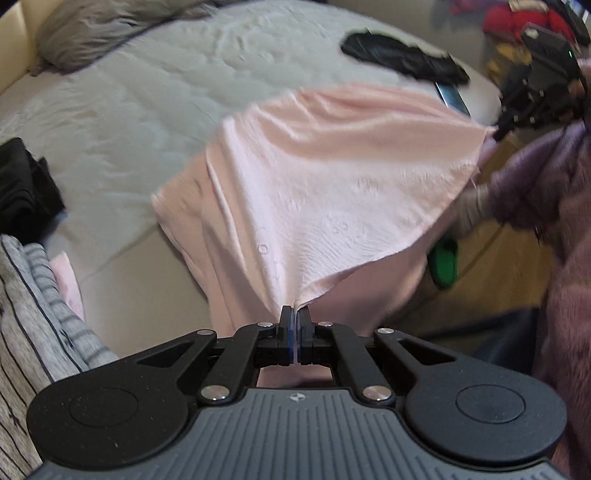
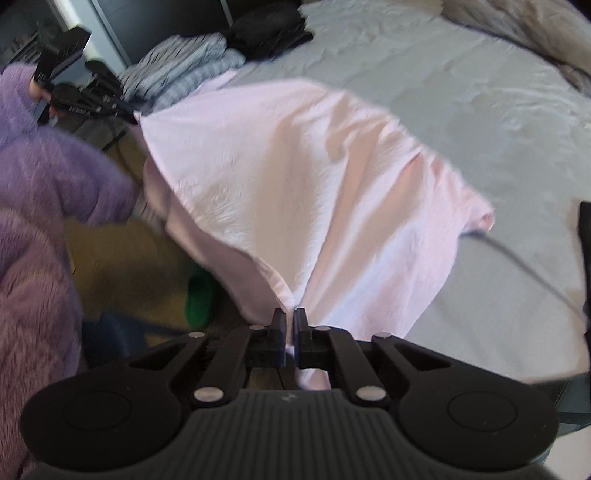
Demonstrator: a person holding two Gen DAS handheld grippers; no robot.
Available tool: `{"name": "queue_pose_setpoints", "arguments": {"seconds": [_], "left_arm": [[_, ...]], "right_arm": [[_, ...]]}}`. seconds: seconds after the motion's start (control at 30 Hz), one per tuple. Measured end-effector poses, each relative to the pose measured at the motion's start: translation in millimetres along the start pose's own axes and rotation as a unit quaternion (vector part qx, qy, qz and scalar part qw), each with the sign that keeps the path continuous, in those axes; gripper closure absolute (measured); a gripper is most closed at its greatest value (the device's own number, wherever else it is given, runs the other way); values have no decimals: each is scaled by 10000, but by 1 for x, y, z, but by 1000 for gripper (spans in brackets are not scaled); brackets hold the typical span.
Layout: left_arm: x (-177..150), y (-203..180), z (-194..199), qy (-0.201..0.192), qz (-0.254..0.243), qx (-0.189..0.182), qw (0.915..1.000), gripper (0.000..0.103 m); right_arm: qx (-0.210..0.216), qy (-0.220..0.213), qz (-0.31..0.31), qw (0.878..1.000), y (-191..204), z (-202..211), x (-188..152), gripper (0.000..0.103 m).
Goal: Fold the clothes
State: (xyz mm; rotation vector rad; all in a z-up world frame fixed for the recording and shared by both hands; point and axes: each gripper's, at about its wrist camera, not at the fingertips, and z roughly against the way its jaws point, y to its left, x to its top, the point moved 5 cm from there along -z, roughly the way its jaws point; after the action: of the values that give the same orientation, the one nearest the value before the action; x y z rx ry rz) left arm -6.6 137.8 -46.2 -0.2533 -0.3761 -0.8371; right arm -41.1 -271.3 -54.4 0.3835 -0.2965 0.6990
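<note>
Pink garment (image 1: 314, 177): soft crinkled cloth (matt); claw (image 1: 294, 314) matt black plastic.

Two grippers are in view: the left gripper (image 1: 294, 314) and the right gripper (image 2: 290, 315), each with two fingers pinched on cloth. One pink garment (image 1: 295, 177) hangs stretched between them. On the one bed (image 1: 147, 92) there are two dark clothing piles, one black pile (image 1: 26, 184) at the near left and one black garment (image 1: 402, 55) at the far side. One striped grey garment (image 1: 40, 295) lies at the left. One grey pillow (image 1: 96, 29) sits at the head. One green slipper (image 1: 445, 264) is on the floor.
</note>
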Motion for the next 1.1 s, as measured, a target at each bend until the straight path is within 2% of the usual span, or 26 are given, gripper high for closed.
{"name": "queue_pose_setpoints", "arguments": {"seconds": [0.13,0.23,0.33,0.47,0.53,0.57,0.6,0.63,0.7,0.73,0.83,0.9,1.0,1.1], "left_arm": [[-15,-12,-13,433,-268,-173,9986,103],[-20,-13,-30,742,-360,-27,9966,103],[-19,-9,-46,948,-354,73,9948,103],[-14,-9,-48,1004,-331,23,9944,103],[-11,-9,-48,1031,-320,-2,9942,99],[-10,-9,-47,1015,-306,-23,9944,91],[-7,-10,-43,874,-259,-78,9958,83],[-4,-10,-38,732,-211,-134,9970,79],[2,-10,-29,449,-108,-231,9987,62],[7,-7,-26,302,-17,-213,9993,60],[21,1,-19,-96,280,-93,9995,60],[32,7,-19,-278,490,162,9983,60],[44,24,-28,-364,893,641,9933,60],[53,44,-38,-405,1454,745,9857,60]], "right_arm": [[177,468,99,9987,9,-19,-12,98],[47,723,123,9973,7,-37,-16,98],[-89,809,44,9967,1,-49,-14,96],[-161,864,84,9961,0,-57,-12,92],[-117,772,116,9969,3,-54,-10,88],[-92,656,128,9977,5,-49,-9,74],[-68,528,140,9985,8,-44,-8,49],[-48,361,134,9992,8,-38,-6,44],[-19,18,75,10000,8,-26,-1,44],[-61,-132,-10,9999,6,-22,3,44],[-399,-457,-466,9971,-12,-17,12,44],[-675,-610,-840,9923,-27,-18,19,44],[-1015,-795,-1507,9801,-52,-18,23,44],[-1143,-988,-2203,9637,-77,-18,22,41]]}}
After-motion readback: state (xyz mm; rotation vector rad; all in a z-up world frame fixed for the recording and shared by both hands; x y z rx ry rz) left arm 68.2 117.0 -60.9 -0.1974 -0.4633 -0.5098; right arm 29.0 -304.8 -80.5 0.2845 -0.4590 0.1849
